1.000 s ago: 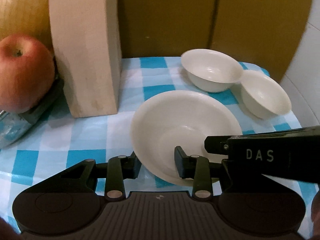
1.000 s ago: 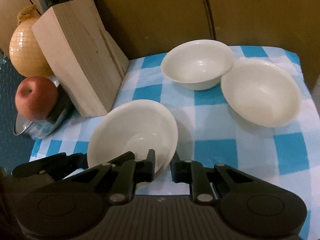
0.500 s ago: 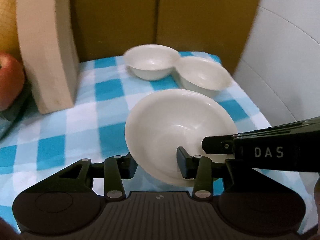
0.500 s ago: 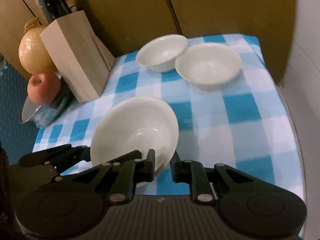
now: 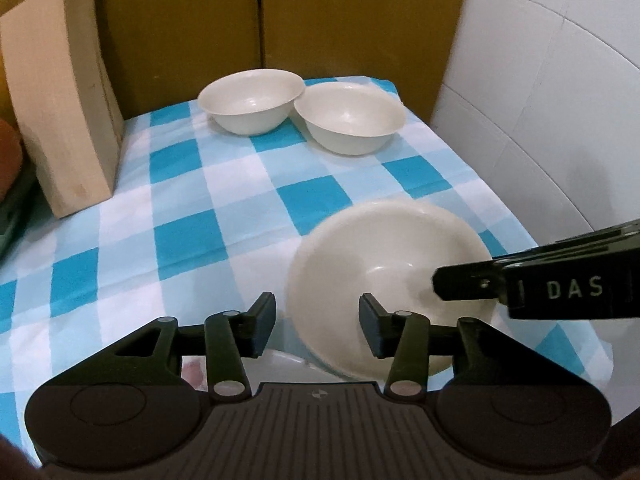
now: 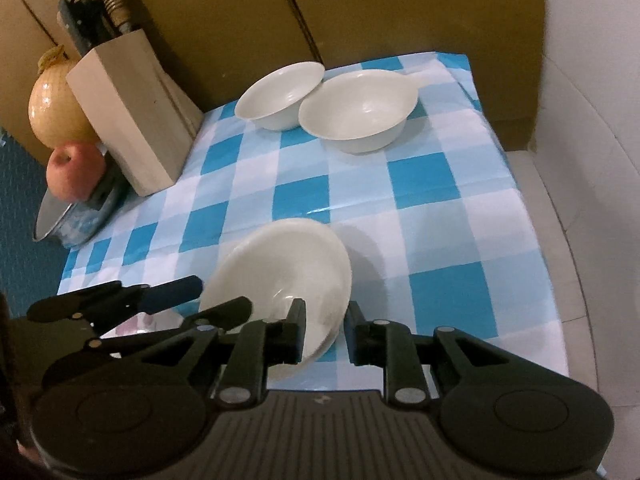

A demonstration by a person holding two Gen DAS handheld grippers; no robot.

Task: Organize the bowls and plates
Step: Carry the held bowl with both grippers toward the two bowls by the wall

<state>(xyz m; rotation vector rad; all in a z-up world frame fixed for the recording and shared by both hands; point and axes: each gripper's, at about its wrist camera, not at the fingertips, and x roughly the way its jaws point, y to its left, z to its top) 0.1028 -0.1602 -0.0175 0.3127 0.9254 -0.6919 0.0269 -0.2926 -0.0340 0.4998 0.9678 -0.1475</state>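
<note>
A white deep plate lies tilted near the front edge of the blue-checked cloth, partly on a white patterned thing under it. My left gripper straddles its left rim; its jaws are opening and the pads stand clear of the rim. My right gripper has the plate's right rim between its jaws, which are opening with a thin gap beside the rim; one of its fingers reaches over the plate. Two white bowls touch at the back.
A wooden knife block stands at the back left, with a netted yellow melon, an apple and a metal pot beside it. Brown cardboard closes the back. A white wall runs along the right.
Both grippers have carried the plate away from the knife block toward the near right of the cloth. The left jaws have spread wide; the right jaws have parted a little.
</note>
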